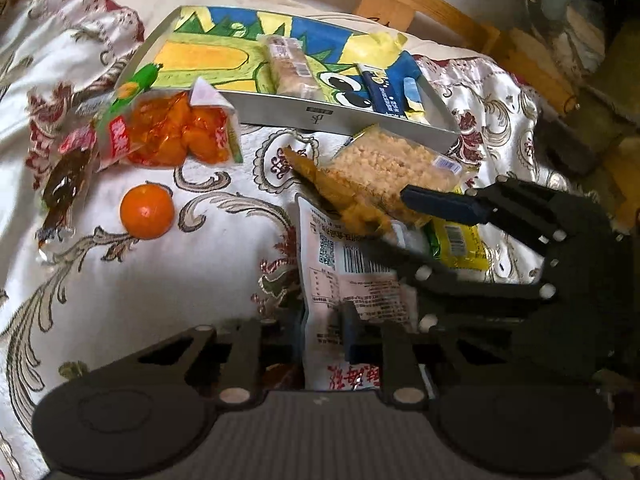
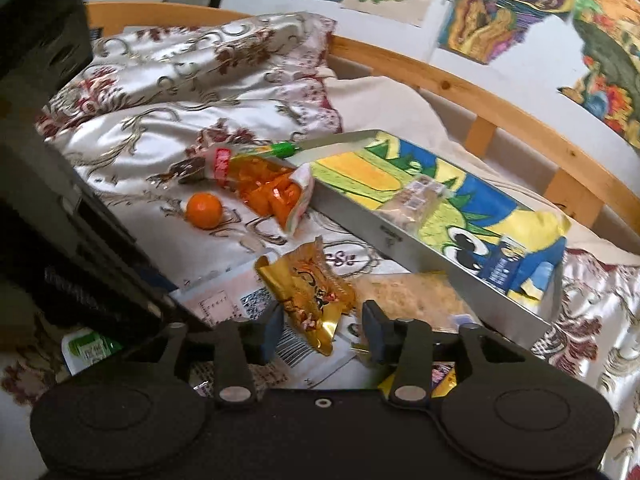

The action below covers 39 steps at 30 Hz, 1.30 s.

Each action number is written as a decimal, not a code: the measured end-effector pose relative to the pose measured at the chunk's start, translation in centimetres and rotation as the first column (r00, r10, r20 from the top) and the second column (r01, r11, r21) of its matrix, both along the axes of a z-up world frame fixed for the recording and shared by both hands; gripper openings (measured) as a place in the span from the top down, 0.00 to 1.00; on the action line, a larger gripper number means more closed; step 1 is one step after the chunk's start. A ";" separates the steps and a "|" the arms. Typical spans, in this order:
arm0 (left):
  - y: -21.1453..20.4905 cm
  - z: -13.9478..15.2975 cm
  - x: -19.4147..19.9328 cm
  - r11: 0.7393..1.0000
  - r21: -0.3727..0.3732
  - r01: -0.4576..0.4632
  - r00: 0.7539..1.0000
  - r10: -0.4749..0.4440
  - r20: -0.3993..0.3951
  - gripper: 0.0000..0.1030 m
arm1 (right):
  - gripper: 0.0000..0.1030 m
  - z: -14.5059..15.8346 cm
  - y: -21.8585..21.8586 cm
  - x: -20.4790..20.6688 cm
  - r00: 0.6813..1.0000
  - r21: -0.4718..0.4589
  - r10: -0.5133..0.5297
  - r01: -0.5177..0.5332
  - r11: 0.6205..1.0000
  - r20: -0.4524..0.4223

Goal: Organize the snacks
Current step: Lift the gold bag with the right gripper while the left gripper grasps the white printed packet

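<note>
we see our left gripper with narrow fingers pinching the white barcoded snack packet on the patterned bedspread. our right gripper stands open around a gold wrapped snack, not pressing it. the dinosaur tray lies beyond, already holding two snacks. both grippers crowd one overlapping pile, so we judge lifting the packet could drag neighbours or collide.

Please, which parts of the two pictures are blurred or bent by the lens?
Left wrist view: the right gripper is motion-smeared, the orange sharp. Right wrist view: the bed rail curves from fisheye distortion, and the dark left edge is blurred.
</note>
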<state>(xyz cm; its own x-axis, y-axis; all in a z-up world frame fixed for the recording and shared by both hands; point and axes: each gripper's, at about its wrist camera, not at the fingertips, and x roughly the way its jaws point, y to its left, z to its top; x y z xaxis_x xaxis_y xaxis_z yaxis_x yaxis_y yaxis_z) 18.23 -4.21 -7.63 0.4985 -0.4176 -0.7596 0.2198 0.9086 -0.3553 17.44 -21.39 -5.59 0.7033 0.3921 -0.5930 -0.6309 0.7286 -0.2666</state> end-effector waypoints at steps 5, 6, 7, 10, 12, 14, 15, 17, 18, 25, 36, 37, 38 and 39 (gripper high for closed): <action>0.2 -0.1 0.0 1.000 -0.009 0.012 1.000 -0.012 0.002 0.81 | 0.52 -0.7 0.6 0.7 0.999 -0.005 0.044 -0.044 0.999 0.025; 0.3 -0.2 0.0 1.000 -0.013 0.012 1.000 -0.012 0.001 0.81 | 0.53 -0.7 0.6 0.9 0.998 -0.005 0.051 -0.051 0.999 0.037; 0.3 -0.2 0.0 1.000 -0.017 0.011 1.000 -0.011 -0.001 0.81 | 0.55 -0.8 0.7 0.9 0.997 -0.008 0.051 -0.051 0.999 0.049; 0.5 -0.2 -0.1 1.000 -0.020 0.012 1.000 -0.012 -0.001 0.81 | 0.73 -0.8 0.7 1.6 0.998 -0.010 0.035 -0.034 0.999 0.050; 0.4 -0.2 0.0 1.000 -0.017 0.016 1.000 -0.016 0.000 0.81 | 0.81 -0.6 0.4 2.0 0.999 0.010 0.015 -0.015 1.000 0.030; 0.3 -0.2 0.1 1.000 -0.011 0.019 1.000 -0.019 0.000 0.80 | 0.82 -0.2 0.1 2.3 1.000 0.034 -0.008 0.007 0.999 0.014; 0.2 -0.2 0.1 1.000 -0.012 0.021 1.000 -0.021 -0.001 0.79 | 0.82 0.1 0.0 2.4 1.000 0.045 -0.018 0.018 0.999 0.004; 0.0 -0.2 0.3 1.000 -0.009 0.022 1.000 -0.022 -0.004 0.78 | 0.82 0.6 -0.4 2.8 0.999 0.077 -0.035 0.037 0.996 -0.028; -0.2 -0.2 0.3 1.000 -0.007 0.025 1.000 -0.025 -0.003 0.76 | 0.82 1.0 -0.6 3.0 0.998 0.098 -0.043 0.047 0.994 -0.042; 0.0 -0.6 0.6 0.993 -0.101 0.061 0.997 -0.065 -0.032 0.51 | 0.82 3.4 -2.6 3.6 0.994 0.212 -0.052 0.071 0.975 -0.098; -0.7 0.2 0.3 0.999 -0.009 0.051 0.998 -0.051 -0.033 0.91 | 0.82 3.6 -2.8 3.3 0.993 0.225 -0.044 0.068 0.972 -0.109; -1.0 0.5 0.1 0.999 0.009 0.047 0.999 -0.047 -0.026 0.92 | 0.82 3.6 -2.8 3.2 0.993 0.226 -0.045 0.068 0.972 -0.106; -1.3 0.9 0.0 0.999 0.027 0.042 0.999 -0.041 -0.016 0.93 | 0.82 3.7 -2.8 3.1 0.994 0.228 -0.045 0.067 0.971 -0.103; -1.6 1.5 -0.2 0.999 0.042 0.035 0.999 -0.035 -0.004 0.94 | 0.82 3.9 -2.9 3.0 0.994 0.232 -0.046 0.068 0.970 -0.099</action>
<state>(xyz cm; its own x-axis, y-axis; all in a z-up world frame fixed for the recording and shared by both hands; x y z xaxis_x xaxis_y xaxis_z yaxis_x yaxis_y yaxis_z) 18.04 -5.85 -6.16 0.4821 -0.4023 -0.7783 0.2506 0.9145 -0.3176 20.42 -24.25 -1.68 0.6748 0.4888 -0.5529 -0.6006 0.7991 -0.0264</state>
